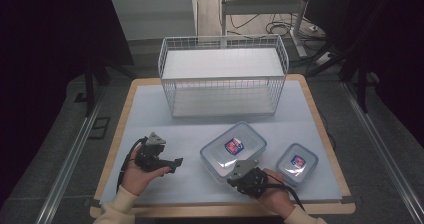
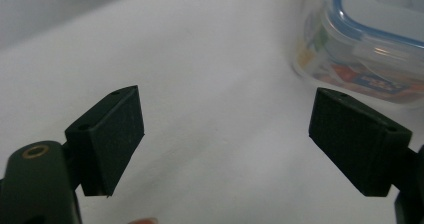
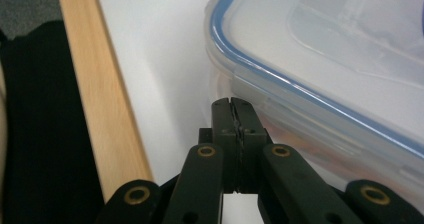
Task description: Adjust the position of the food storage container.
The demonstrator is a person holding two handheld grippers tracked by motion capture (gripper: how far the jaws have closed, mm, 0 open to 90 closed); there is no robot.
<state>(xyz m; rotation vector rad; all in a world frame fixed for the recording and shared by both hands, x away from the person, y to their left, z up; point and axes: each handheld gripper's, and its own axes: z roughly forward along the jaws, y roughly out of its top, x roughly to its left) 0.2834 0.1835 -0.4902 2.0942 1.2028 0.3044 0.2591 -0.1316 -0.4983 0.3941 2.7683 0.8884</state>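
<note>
Container: large clear plastic box (image 1: 233, 151) with a blue-sealed lid and a red-and-blue label, lying near the front of the table, right of centre.
Right gripper (image 1: 239, 176): jaws pressed fully together, holding nothing, tips right at the box's near side below the lid rim.
Left gripper (image 1: 176, 162): jaws wide apart, empty, pointing at the box from its left.
Surface: pale blue mat (image 1: 150, 114) on a wood-edged table.
Room: dark, grey floor, cables behind.
Other containers: smaller lidded box (image 1: 297, 163) to the right; white wire basket (image 1: 223, 76) at the back, empty.
</note>
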